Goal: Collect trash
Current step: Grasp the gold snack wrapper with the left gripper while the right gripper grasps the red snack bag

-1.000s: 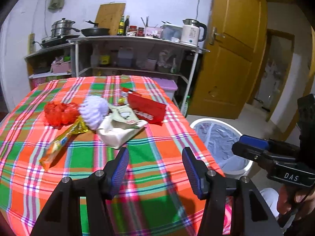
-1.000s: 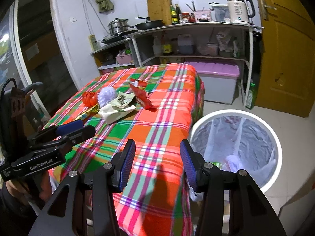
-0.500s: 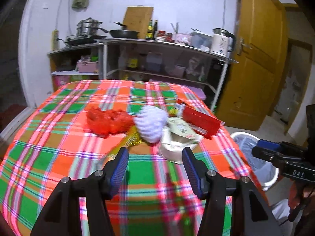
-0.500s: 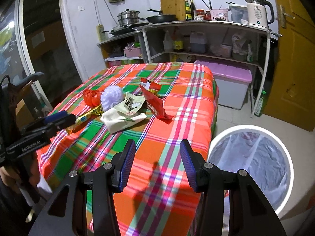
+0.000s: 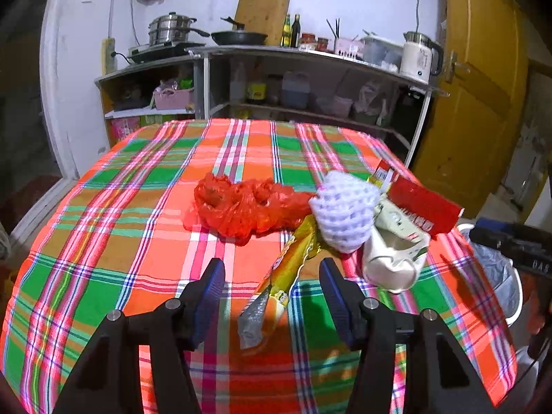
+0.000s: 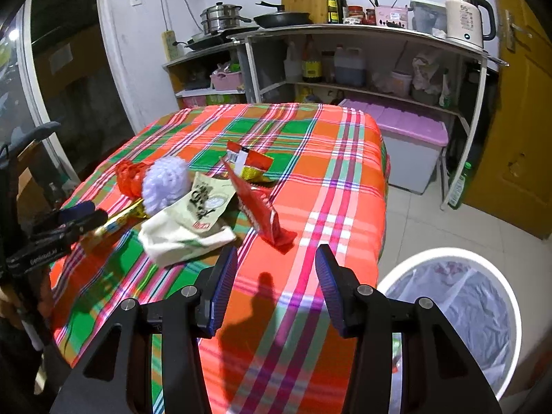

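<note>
Trash lies in a pile on the plaid tablecloth [image 5: 138, 227]: a crumpled red plastic bag [image 5: 241, 203], a white foam fruit net [image 5: 345, 207], a yellow snack wrapper [image 5: 286, 272], a cream pouch [image 5: 393, 258] and a red packet [image 5: 421, 207]. My left gripper [image 5: 272, 293] is open and empty, with the near end of the yellow wrapper between its fingers in this view. My right gripper [image 6: 276, 276] is open and empty, just short of the red packet [image 6: 258, 207] and cream pouch [image 6: 186, 227]. A white bin [image 6: 459, 307] with a plastic liner stands on the floor to the right.
A metal shelf unit [image 6: 362, 34] with pots, bottles and a kettle [image 6: 464, 17] stands behind the table. A lilac storage box [image 6: 410, 138] sits under it. A yellow door [image 6: 524, 103] is at the right. The table edge drops off beside the bin.
Both grippers have moved in toward the trash pile. The left one swung left from the table's bin side to face the yellow wrapper. Both stay open.
</note>
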`<state>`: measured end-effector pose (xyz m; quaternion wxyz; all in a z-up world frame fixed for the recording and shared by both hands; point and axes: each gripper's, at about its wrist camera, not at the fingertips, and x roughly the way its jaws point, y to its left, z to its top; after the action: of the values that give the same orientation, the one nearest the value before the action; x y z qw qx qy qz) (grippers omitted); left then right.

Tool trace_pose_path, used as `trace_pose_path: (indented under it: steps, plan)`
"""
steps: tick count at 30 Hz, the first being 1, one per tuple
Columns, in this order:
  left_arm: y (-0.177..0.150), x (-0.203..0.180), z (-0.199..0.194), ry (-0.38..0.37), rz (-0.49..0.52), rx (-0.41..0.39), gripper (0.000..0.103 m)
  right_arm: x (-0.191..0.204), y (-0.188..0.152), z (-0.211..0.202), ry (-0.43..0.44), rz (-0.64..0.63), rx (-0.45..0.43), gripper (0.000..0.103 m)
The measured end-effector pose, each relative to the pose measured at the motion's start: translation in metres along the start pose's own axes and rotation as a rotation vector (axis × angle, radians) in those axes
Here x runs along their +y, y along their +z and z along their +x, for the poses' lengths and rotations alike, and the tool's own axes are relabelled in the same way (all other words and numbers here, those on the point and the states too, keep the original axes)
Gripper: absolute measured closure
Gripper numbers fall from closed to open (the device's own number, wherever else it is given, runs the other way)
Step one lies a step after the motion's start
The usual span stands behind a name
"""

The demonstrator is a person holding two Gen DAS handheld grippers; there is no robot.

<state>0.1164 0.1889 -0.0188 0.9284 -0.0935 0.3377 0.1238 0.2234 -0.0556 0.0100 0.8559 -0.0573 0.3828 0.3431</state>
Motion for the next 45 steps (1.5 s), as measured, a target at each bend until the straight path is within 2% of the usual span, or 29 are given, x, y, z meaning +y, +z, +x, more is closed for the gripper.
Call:
trace_pose_path:
  steps: [9, 12, 14, 20, 26, 45]
  plan:
    - [-0.003, 0.003, 0.026, -0.024, -0.020, 0.092, 0.047, 0.000, 0.019, 0.034, 0.037, -0.020, 0.035, 0.055]
    - [-0.004, 0.004, 0.030, -0.036, -0.033, 0.110, 0.052, 0.000, 0.024, 0.044, 0.043, -0.022, 0.049, 0.055]
    - [-0.004, 0.003, 0.032, -0.033, -0.031, 0.120, 0.058, 0.000, 0.025, 0.050, 0.055, -0.023, 0.062, 0.066]
    - [-0.008, -0.008, 0.034, -0.028, -0.007, 0.137, 0.074, 0.003, 0.022, 0.061, 0.058, -0.027, 0.096, 0.083]
    - [-0.013, -0.016, 0.029, -0.030, 0.005, 0.132, 0.087, 0.002, 0.019, 0.051, 0.056, -0.005, 0.077, 0.092]
    - [-0.025, -0.034, -0.025, -0.063, -0.017, 0.046, 0.092, -0.001, -0.017, -0.021, 0.070, 0.096, -0.008, 0.093]
